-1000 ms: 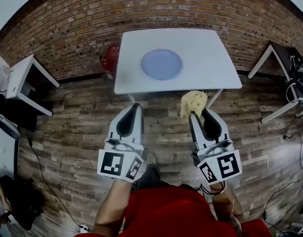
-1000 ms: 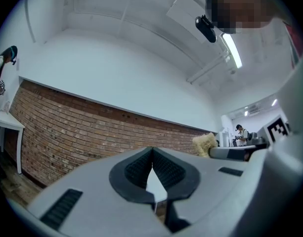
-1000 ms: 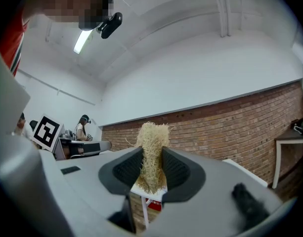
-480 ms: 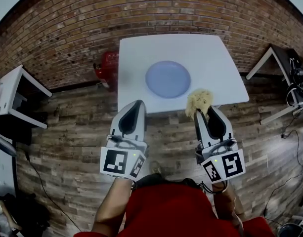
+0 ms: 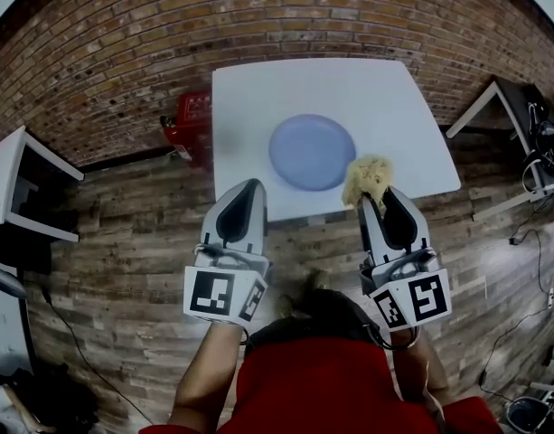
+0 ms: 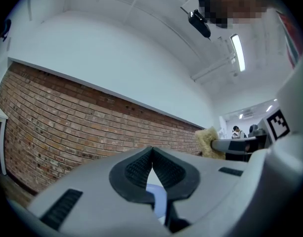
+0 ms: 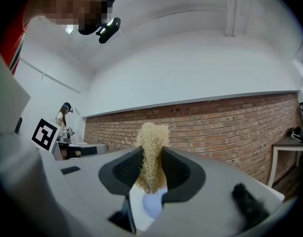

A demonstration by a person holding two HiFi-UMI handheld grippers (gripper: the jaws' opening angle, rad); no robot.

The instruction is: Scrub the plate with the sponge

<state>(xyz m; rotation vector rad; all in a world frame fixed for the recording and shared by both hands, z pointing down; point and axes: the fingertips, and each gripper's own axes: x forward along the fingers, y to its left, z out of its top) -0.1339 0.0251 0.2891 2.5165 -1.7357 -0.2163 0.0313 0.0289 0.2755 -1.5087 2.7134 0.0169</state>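
A pale blue plate lies on the white table, toward its near edge. A straw-coloured fibrous sponge hangs over the table's near right edge, beside the plate, with my right gripper shut on it. In the right gripper view the sponge stands pinched between the jaws, with the plate showing below. My left gripper hovers just short of the table's near edge, shut and empty. In the left gripper view its jaws meet, a sliver of plate shows below, and the sponge sits at right.
A red object stands on the wooden floor left of the table, against the brick wall. A white side table is at far left and another table with cables at far right.
The view has closed in on the table. Both grippers have come forward, and the sponge now overlaps the table's near edge beside the plate instead of hanging over the floor.
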